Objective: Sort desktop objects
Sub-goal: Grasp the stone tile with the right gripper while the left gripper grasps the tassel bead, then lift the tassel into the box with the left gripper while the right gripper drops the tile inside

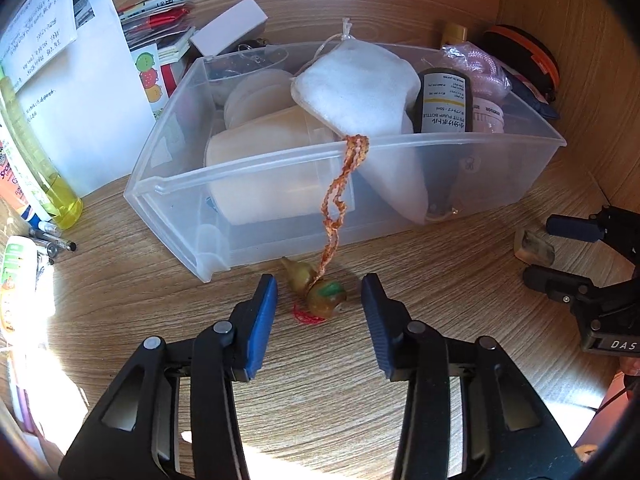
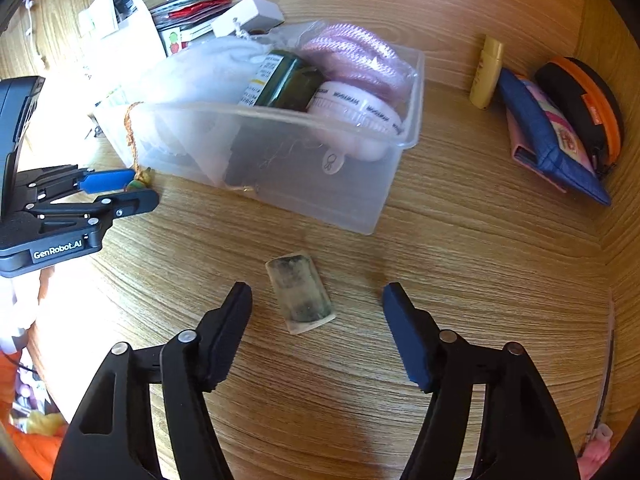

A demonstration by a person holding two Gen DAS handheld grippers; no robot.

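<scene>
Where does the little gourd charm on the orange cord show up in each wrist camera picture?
Left wrist view: the gourd charm lies on the desk at lower centre, between the left gripper's blue fingers, untouched.
Right wrist view: far left, mostly hidden behind the left gripper's fingers; only a green and tan bit shows.
Shared landmark: the clear plastic bin, with the orange cord draped over its rim.

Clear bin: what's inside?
Clear bin holds a white pouch, dark bottle, pink jar, pink cord, cream containers. Whatever lies beneath them is covered.
</scene>
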